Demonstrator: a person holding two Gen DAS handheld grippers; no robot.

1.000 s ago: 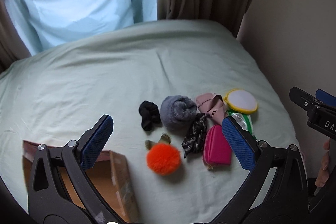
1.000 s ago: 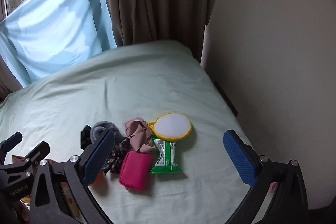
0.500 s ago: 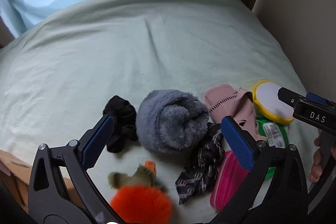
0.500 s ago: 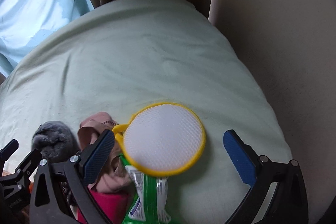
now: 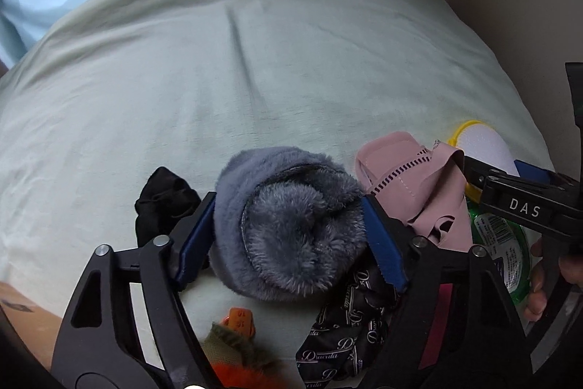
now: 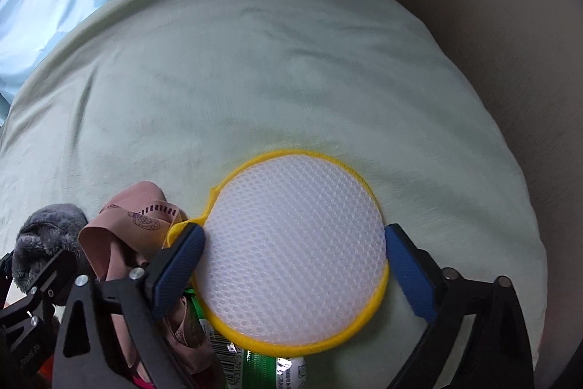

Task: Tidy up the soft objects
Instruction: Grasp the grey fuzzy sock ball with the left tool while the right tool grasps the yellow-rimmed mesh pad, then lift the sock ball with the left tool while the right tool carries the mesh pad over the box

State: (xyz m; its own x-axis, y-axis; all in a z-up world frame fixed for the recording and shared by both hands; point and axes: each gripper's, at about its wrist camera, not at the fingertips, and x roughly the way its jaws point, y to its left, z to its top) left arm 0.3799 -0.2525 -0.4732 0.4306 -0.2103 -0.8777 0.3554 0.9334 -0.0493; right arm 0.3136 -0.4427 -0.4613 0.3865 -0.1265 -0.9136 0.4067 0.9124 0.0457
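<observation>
1. Low in the left wrist frame, the left tongs [image 5: 288,236] sit open, pads hugging both sides of the fuzzy grey sock bundle [image 5: 288,228] on the bed [image 5: 255,68].
2. Lower centre of the right wrist view, the right tongs [image 6: 293,274] are open around the yellow-rimmed mesh pad [image 6: 293,232].

Both cameras look down and forward over the bed [image 5: 255,68], close to the pile at its near right. The left wrist view sits nearest the grey fuzzy sock [image 5: 288,225]; the right wrist view, further right, faces the yellow-rimmed mesh pad [image 6: 295,265]. Both views share the sock, pad and pink cloth [image 5: 411,185].
</observation>
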